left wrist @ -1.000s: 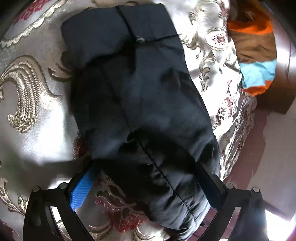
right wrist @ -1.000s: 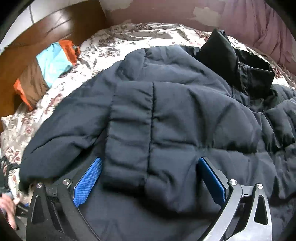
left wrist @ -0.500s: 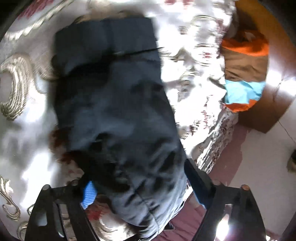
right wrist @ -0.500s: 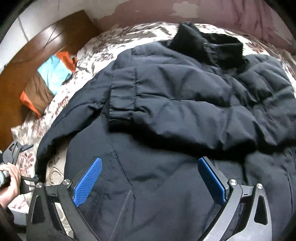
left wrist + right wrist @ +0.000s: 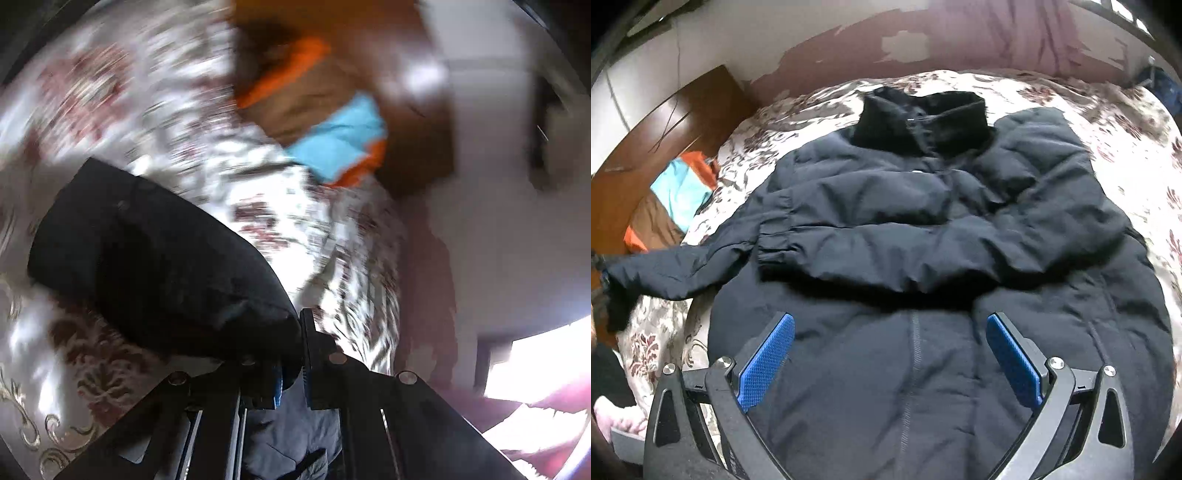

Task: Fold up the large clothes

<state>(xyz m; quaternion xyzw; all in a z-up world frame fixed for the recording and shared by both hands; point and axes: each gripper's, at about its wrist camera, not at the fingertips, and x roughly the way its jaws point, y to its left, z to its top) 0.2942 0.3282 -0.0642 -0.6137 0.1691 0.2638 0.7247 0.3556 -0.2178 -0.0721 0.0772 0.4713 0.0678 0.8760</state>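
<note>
One sleeve (image 5: 665, 273) of the padded jacket (image 5: 923, 369) stretches sideways, its cuff pinched in the left gripper (image 5: 295, 373); the right gripper (image 5: 890, 358) hovers spread, empty, over the hem.

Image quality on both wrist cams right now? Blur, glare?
Left wrist: heavy motion blur over the bedspread, blown-out glare at lower right, sleeve very dark. Right wrist: sharp, evenly lit, jacket folds readable; only fisheye bending at the edges.

Peeling maroon wall (image 5: 960, 40), wooden headboard (image 5: 665, 122)
</note>
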